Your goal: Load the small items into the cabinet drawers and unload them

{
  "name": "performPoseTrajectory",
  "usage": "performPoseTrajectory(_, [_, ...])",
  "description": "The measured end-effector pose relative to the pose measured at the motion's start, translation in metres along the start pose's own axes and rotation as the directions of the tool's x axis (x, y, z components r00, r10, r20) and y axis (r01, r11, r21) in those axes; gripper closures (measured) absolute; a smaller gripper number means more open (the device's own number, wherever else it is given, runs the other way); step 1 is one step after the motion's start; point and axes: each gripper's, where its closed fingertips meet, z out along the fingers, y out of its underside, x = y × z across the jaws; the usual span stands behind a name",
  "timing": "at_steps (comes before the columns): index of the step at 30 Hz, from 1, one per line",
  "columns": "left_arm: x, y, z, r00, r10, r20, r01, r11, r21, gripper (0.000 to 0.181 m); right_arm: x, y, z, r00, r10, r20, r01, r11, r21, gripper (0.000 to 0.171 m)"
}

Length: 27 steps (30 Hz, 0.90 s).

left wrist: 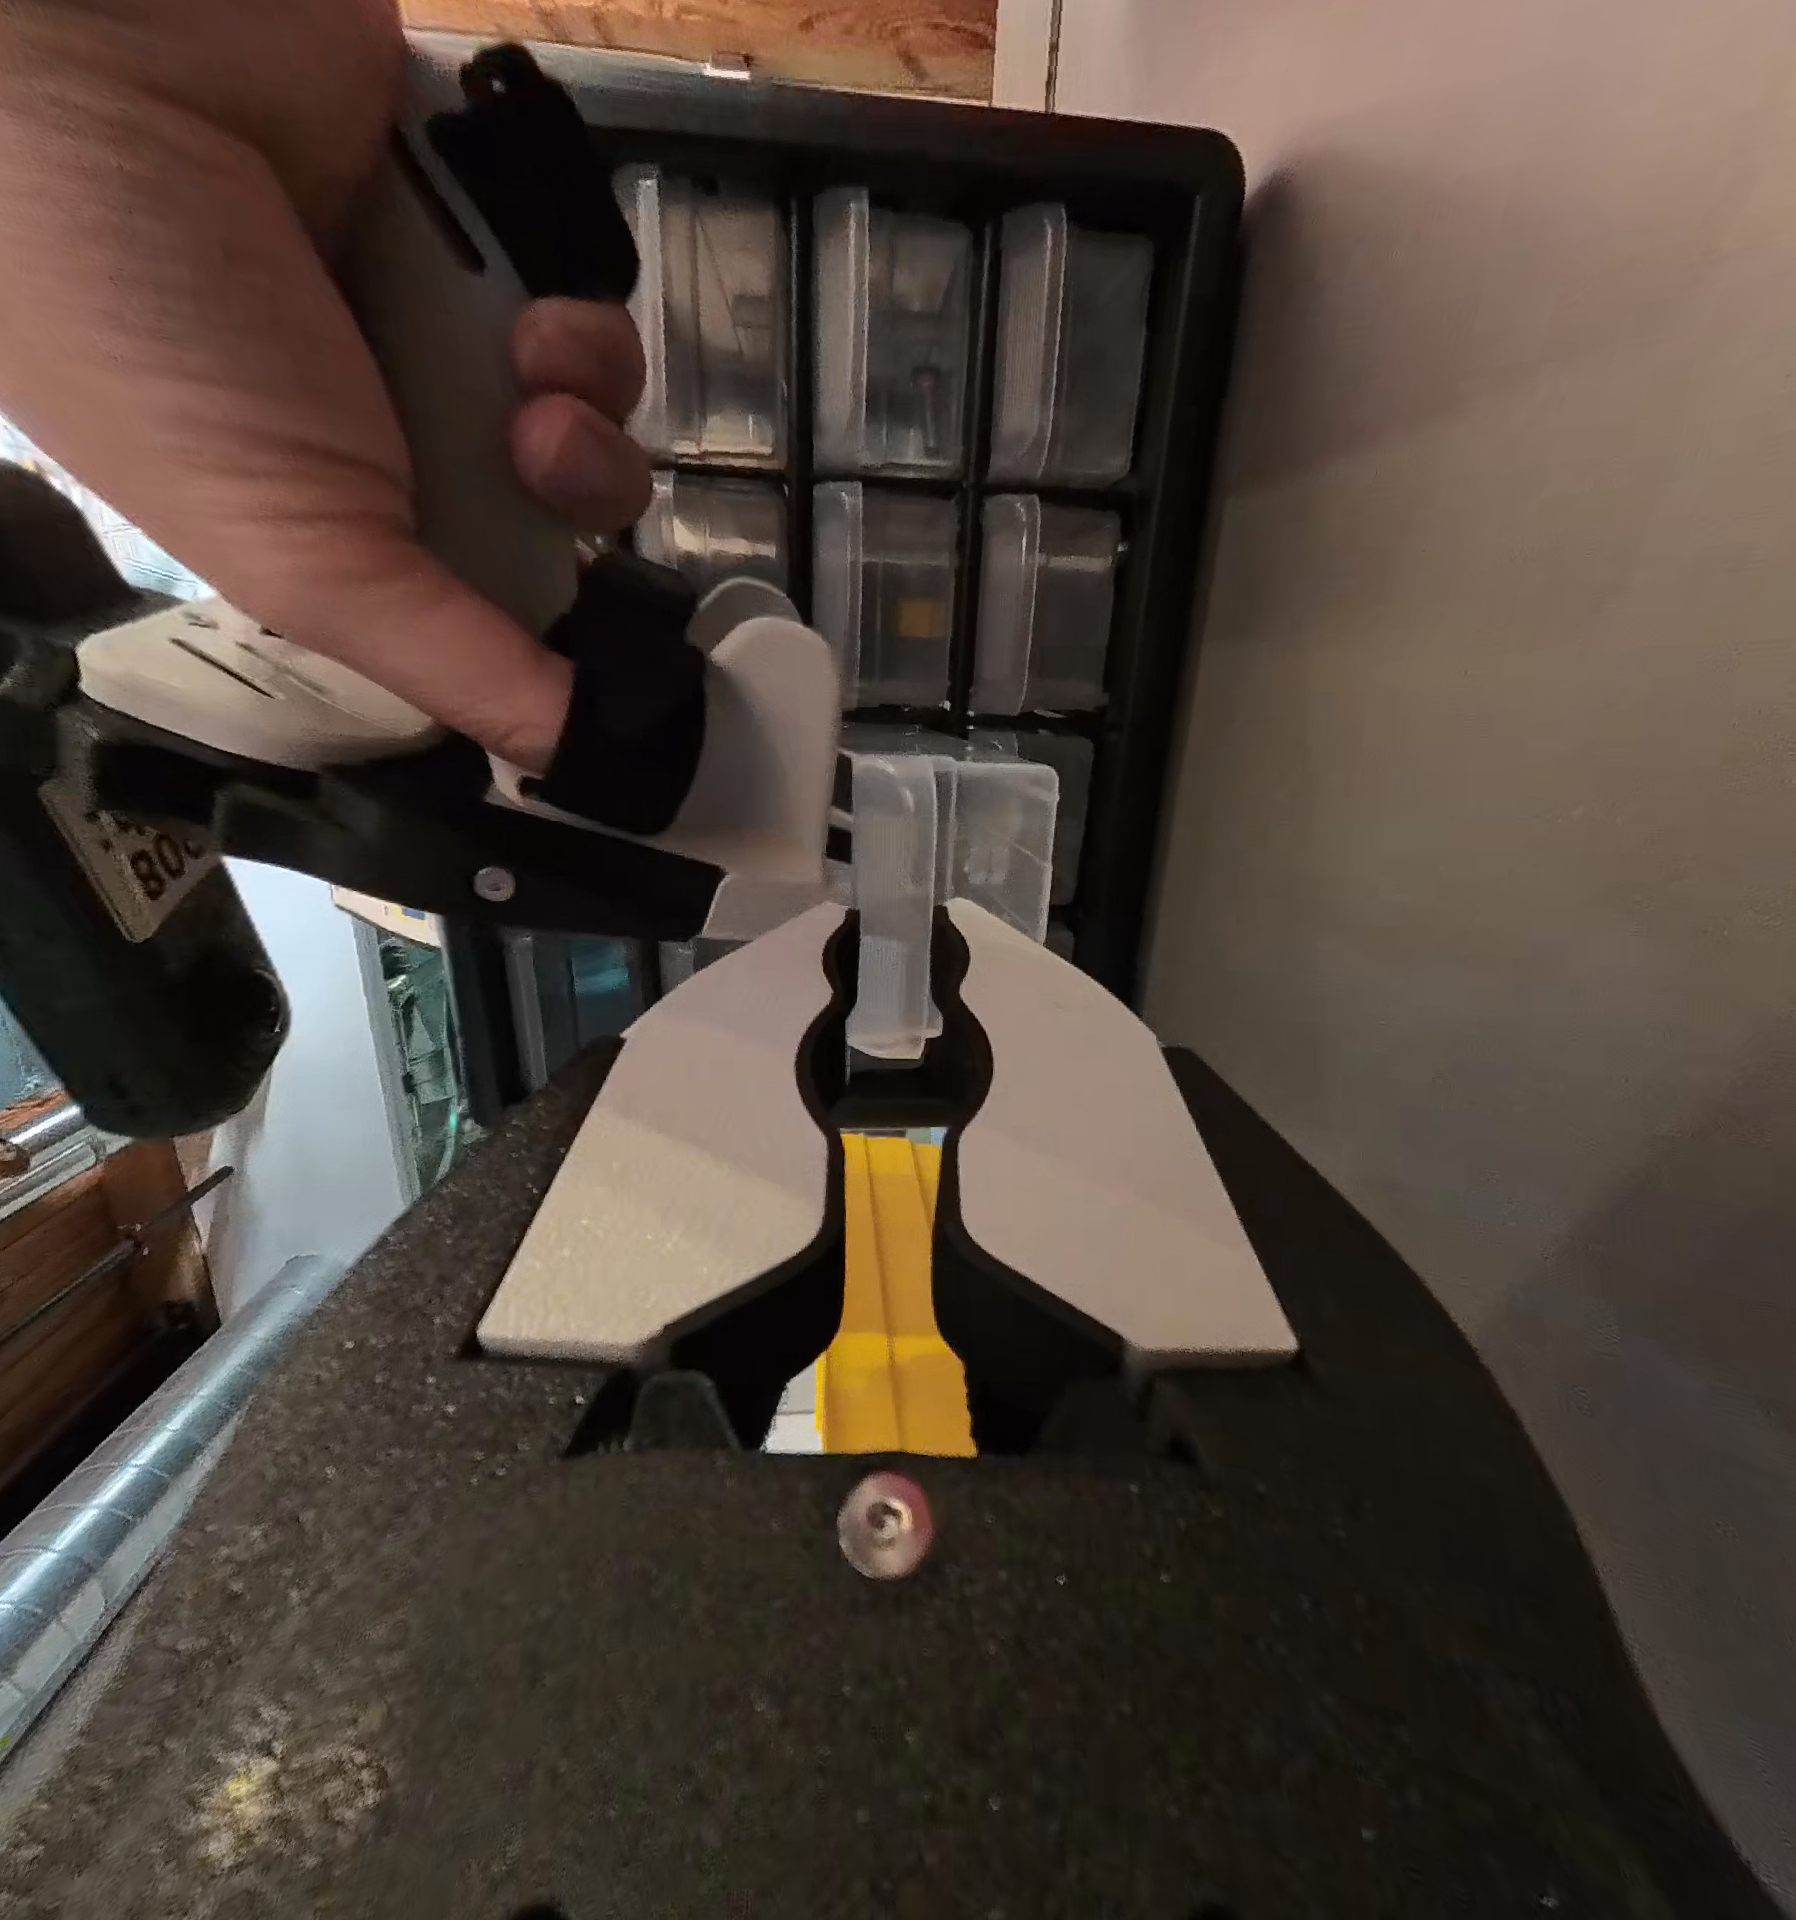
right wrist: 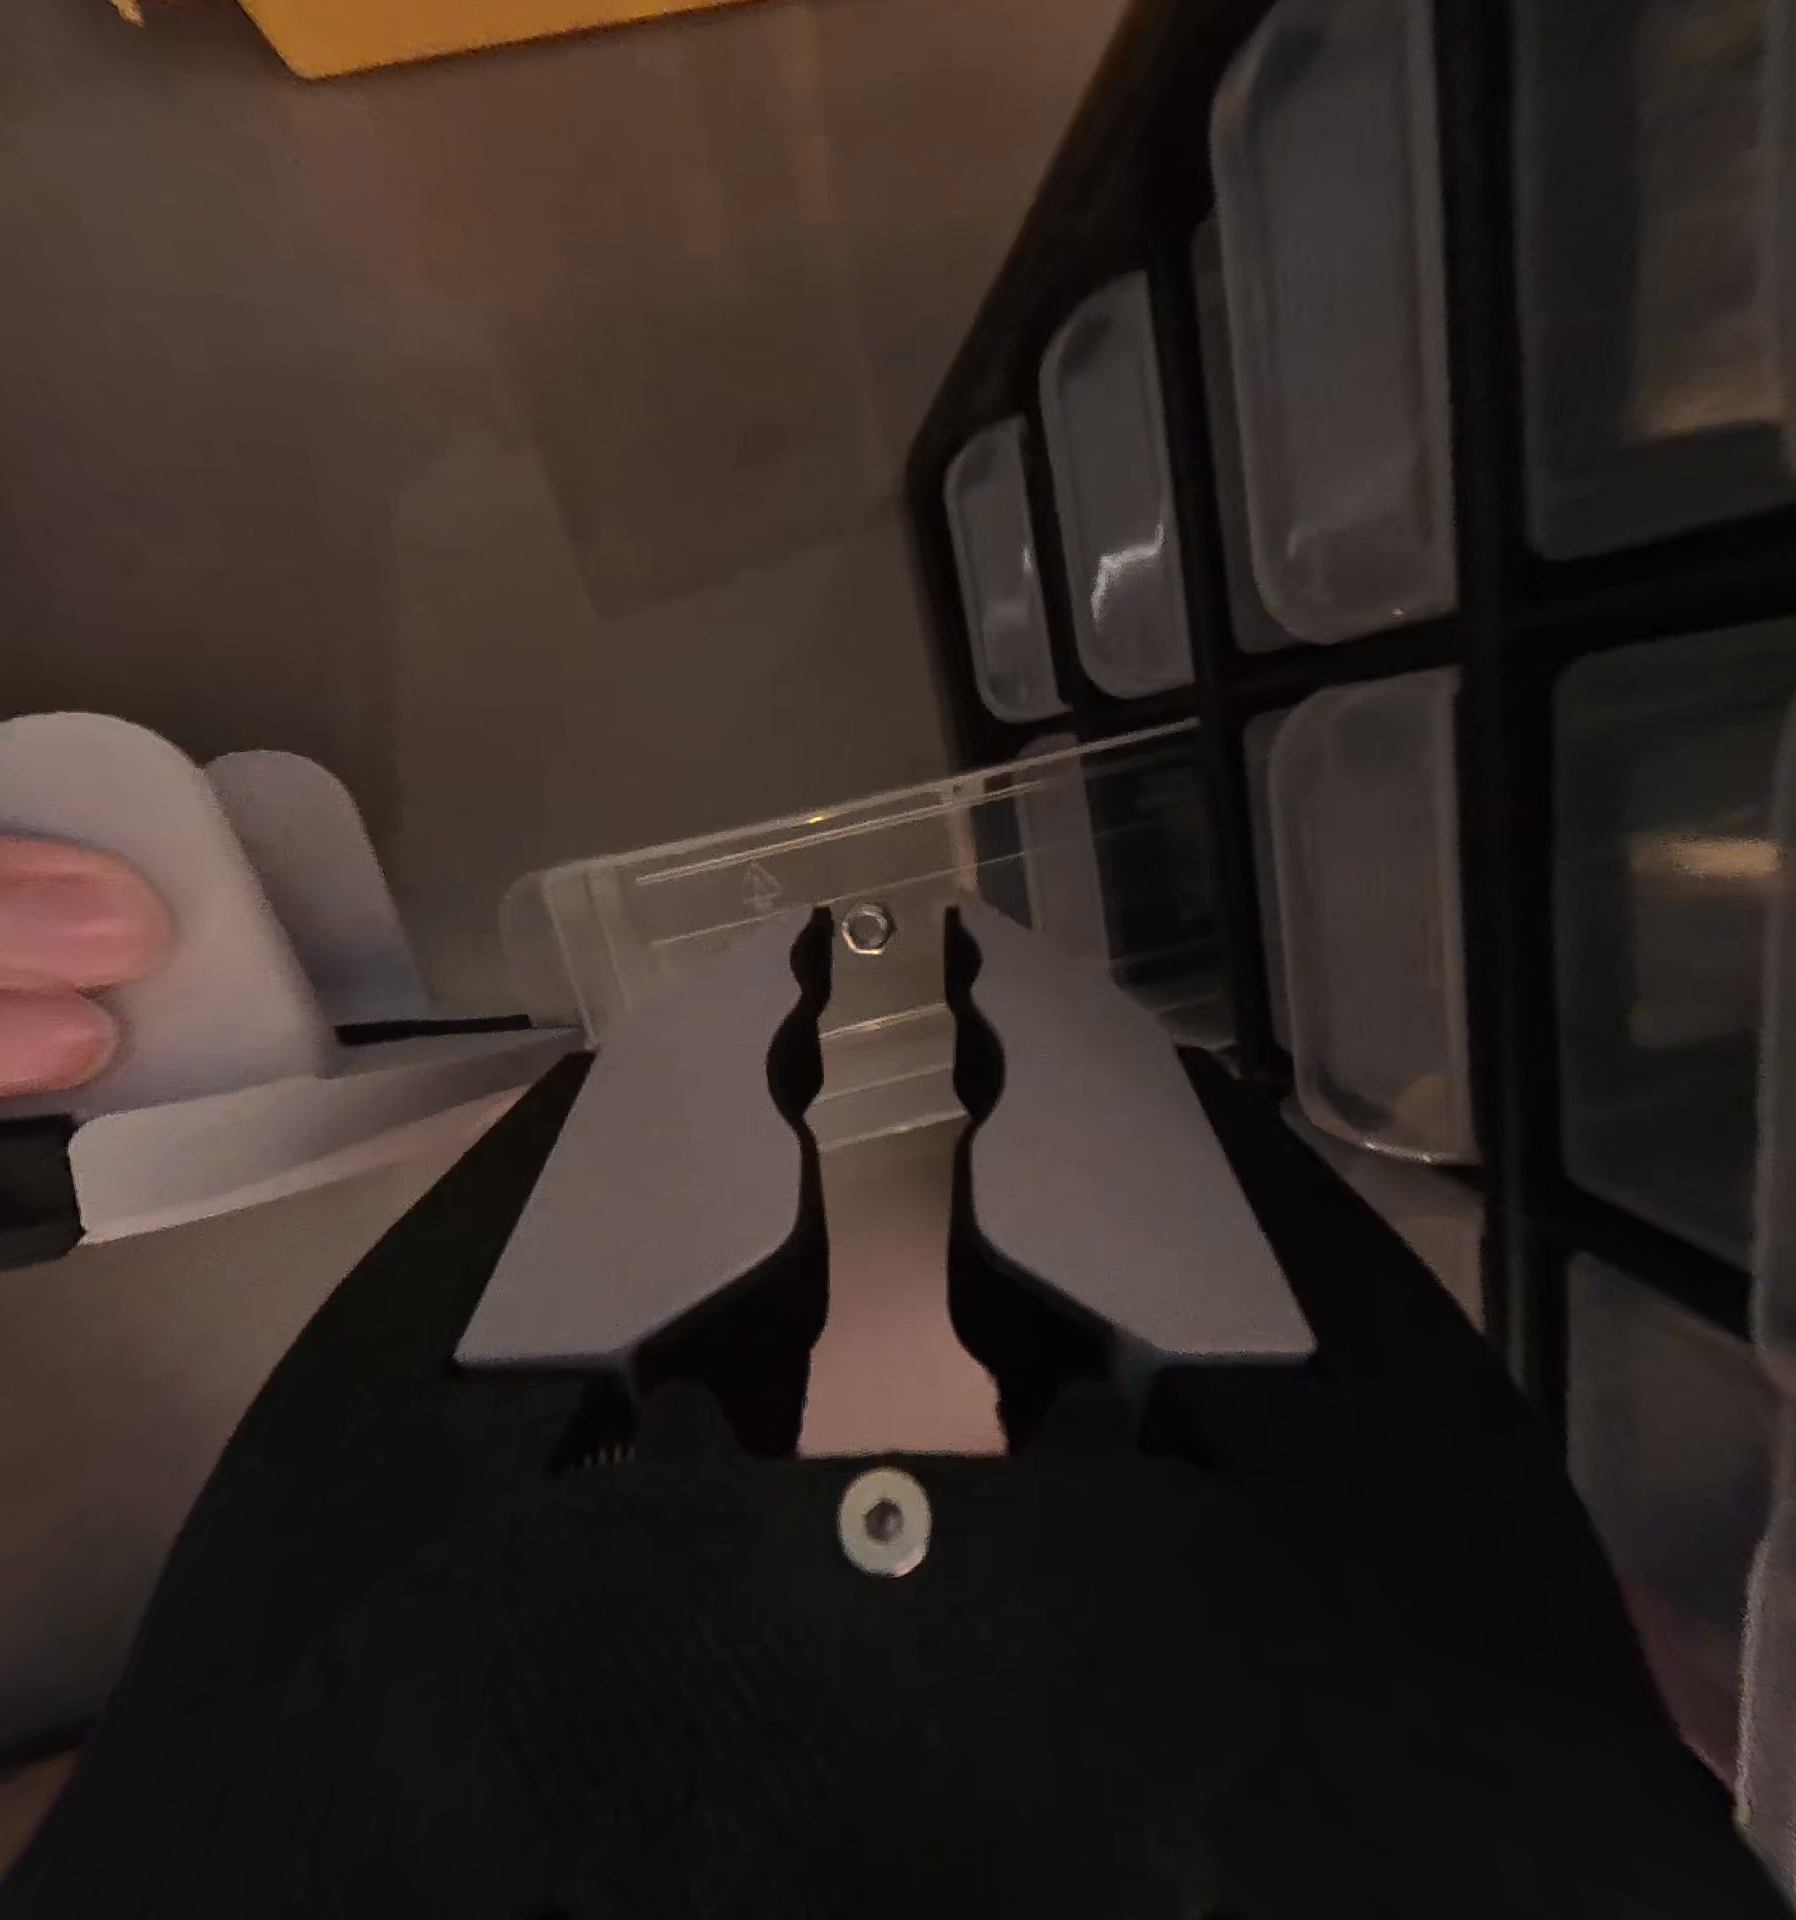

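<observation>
Left gripper has its fingers closed on the handle tab of a clear drawer, which is pulled partway out of the black cabinet. The cabinet stands against a grey wall; the other drawers sit shut in their slots. Right gripper hangs over the open drawer with its fingers parted a little and holding nothing; a small hex nut lies inside the drawer, seen just between the fingertips. In the left wrist view the right gripper comes in from the left, a person's hand around its grip, tips at the drawer. Step in hand looks like picking the nut out, though a drop-off cannot be ruled out. To do it well: keep the left pull steady and level so the drawer neither slides back nor tips out of its slot. Lower the right tips straight down either side of the nut, clear of the drawer's clear walls. Close on the flats, since a nut this small may skid on smooth plastic. Lift straight up before moving away.
</observation>
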Motion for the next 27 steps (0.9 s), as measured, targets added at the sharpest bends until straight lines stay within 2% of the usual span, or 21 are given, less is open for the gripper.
performPoseTrajectory(6, [0.003,-0.001,-0.001,1.0,0.009,-0.012,-0.009,1.0,0.003,0.169,-0.005,0.014,0.006,0.997,-0.013,0.074,0.027,0.982,-0.185,0.15])
performPoseTrajectory(13, [0.002,-0.001,-0.001,1.0,-0.001,-0.017,0.001,1.0,0.006,0.169,-0.003,0.017,0.007,0.998,-0.034,0.057,0.05,0.951,-0.304,0.153])
performPoseTrajectory(27, [0.003,-0.001,-0.002,1.0,0.002,-0.026,-0.001,1.0,0.008,0.168,-0.002,0.012,0.013,0.993,-0.081,0.08,0.104,0.938,-0.332,0.159])
